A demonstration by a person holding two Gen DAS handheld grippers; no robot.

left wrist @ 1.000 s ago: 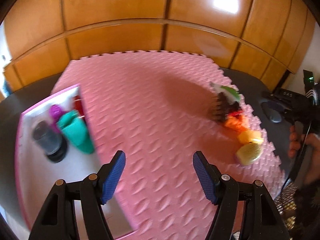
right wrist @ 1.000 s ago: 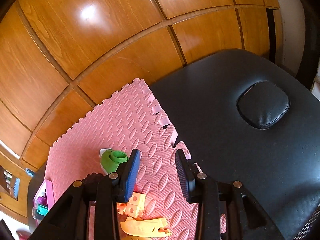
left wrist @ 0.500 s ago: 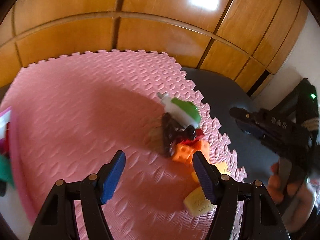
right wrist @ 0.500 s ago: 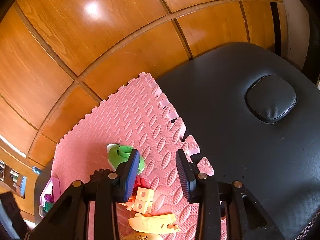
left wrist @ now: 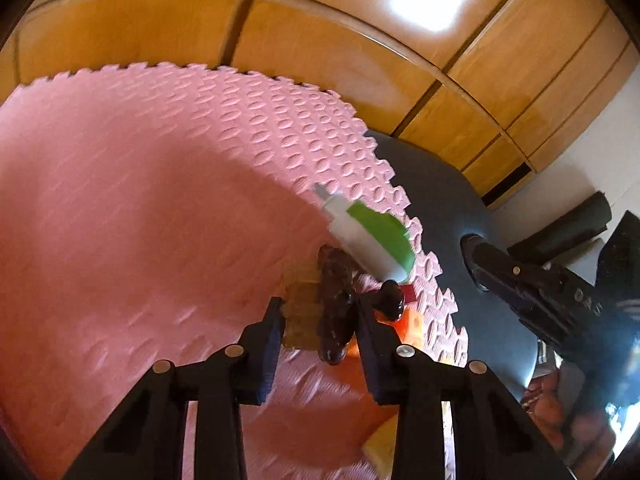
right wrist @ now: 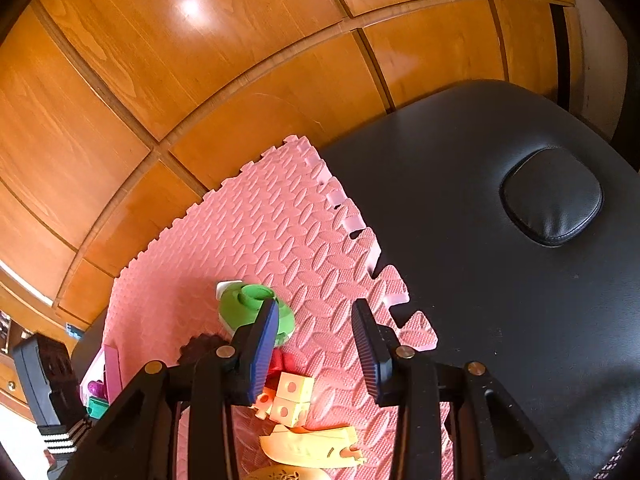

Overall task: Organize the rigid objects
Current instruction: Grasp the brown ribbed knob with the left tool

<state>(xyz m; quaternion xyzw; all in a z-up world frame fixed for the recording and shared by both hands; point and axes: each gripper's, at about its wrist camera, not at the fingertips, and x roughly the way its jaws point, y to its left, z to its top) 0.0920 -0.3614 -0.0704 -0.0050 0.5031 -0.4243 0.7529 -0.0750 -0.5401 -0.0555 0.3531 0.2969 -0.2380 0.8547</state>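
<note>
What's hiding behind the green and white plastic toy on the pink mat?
Behind the green and white plastic toy only bare pink foam mat shows, then the wooden wall. The mat under the toy is hidden.

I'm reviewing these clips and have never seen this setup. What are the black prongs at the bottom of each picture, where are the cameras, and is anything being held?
There is no robot. A person holds a two-finger gripper in each hand, and each carries a fisheye camera looking forward along its fingers, so the black prongs are the fingers.

In the left wrist view, the left gripper has its fingers around a dark brown toy piece; whether it is firmly clamped I cannot tell. Just beyond lies a green and white toy on the pink foam mat.

In the right wrist view, the right gripper is open and holds nothing. Below it lie cream blocks and a yellow curved piece. The mat rests on a black padded surface.
</note>
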